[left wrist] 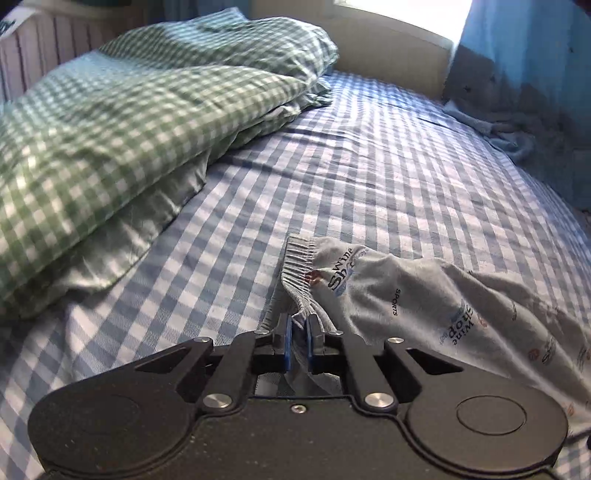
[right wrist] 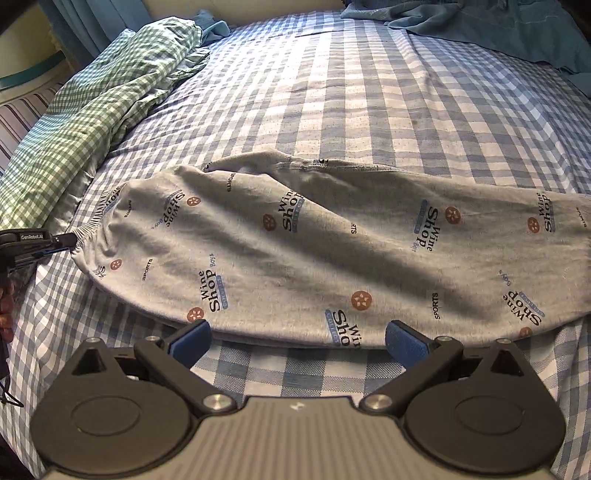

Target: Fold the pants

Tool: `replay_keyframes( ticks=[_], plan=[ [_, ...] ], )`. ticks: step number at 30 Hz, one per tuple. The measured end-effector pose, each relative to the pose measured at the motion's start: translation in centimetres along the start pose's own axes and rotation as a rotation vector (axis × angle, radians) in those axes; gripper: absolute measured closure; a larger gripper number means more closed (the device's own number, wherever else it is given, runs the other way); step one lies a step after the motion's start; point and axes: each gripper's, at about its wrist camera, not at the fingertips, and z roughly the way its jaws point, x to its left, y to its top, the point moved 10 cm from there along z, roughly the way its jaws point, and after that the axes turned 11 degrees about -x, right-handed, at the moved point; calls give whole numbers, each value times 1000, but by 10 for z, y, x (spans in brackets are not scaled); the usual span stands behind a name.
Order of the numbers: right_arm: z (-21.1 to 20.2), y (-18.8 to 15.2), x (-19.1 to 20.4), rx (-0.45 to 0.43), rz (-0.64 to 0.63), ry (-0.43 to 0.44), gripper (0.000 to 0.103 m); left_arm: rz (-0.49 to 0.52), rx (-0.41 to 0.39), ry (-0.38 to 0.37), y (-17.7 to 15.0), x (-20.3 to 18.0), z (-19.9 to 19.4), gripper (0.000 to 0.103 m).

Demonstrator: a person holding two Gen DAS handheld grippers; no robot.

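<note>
One bed sheet (right wrist: 351, 92) in blue-and-white check is spread across the whole bed, and everything else is laid on top of it. One green-checked duvet (left wrist: 122, 129) is bunched up in thick folds along the left side, and some blue fabric (right wrist: 517, 33) is heaped at the far edge, too crumpled to count as pieces. One pair of grey pants (right wrist: 332, 251), printed with "Wine Shop" and "SPORTS" all over, is stretched lengthwise over the middle of the sheet, doubled so the legs lie on each other, with the waistband (left wrist: 299, 273) pointed toward the duvet. Two grippers are seen: the left gripper (left wrist: 300, 326) is clamped tight on the elastic waistband, gathered cloth pinched between its blue pads, while the right gripper (right wrist: 297, 338) is spread wide, nothing held, its fingertips (right wrist: 404, 341) sat just at the near edge of the pants.
</note>
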Motion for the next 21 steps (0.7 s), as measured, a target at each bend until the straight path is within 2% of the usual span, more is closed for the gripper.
replay_keyframes(
  ticks=[1, 4, 7, 8, 9, 11, 12, 14, 16, 19, 21],
  plan=[
    [1, 0, -1, 6, 1, -4, 0, 19, 21, -2, -4, -1, 5, 95],
    [7, 0, 0, 22, -3, -12, 0, -13, 96, 26, -23, 11, 21, 94],
    [10, 3, 4, 25, -13, -11, 0, -62, 91, 18, -27, 21, 22, 83],
    [11, 4, 5, 26, -17, -10, 0, -74, 80, 14, -27, 24, 21, 73],
    [14, 6, 6, 28, -23, -8, 0, -82, 71, 3, -26, 26, 20, 58],
    [19, 9, 9, 29, -37, -3, 0, -87, 47, -3, -22, 31, 20, 44],
    [23, 12, 10, 27, -44, 1, 0, -87, 42, -10, -19, 34, 22, 43],
    [30, 21, 11, 24, -57, 12, 0, -111, 54, -36, -16, 38, 28, 43],
    [39, 36, 13, 17, -65, 36, 0, -176, 73, -66, -13, 43, 38, 43],
    [55, 70, 20, -12, -88, 82, 0, -282, 118, -104, -13, 48, 52, 53],
    [71, 96, 25, -19, -97, 111, 1, -324, 154, -126, -15, 46, 60, 84]
  ],
)
